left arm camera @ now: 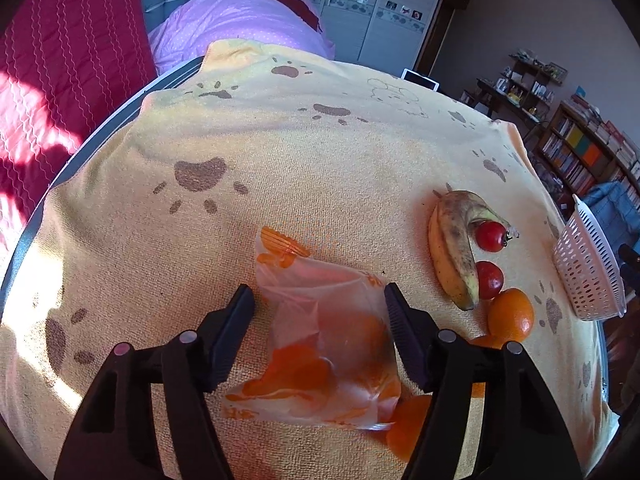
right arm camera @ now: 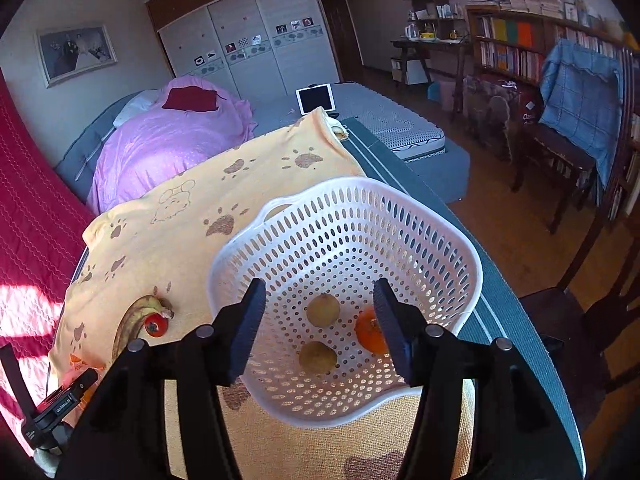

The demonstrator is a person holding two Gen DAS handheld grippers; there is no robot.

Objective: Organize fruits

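Three fruits lie in the basket (right arm camera: 344, 240) under the right gripper (right arm camera: 320, 316), jaws apart, empty. Left gripper (left arm camera: 320, 320) straddles the bag (left arm camera: 320, 344), unpinched; banana (left arm camera: 452, 248), tomatoes, oranges remain.

Take the basket (right arm camera: 344, 300) as your landmark; in it lie two round fruits (right arm camera: 323, 310) and an orange (right arm camera: 370, 336) to their right; left of it on the towel (left arm camera: 320, 152) lie the banana (left arm camera: 452, 248), two tomatoes (left arm camera: 491, 236), another orange (left arm camera: 511, 314); farther left, the plastic bag (left arm camera: 324, 344).
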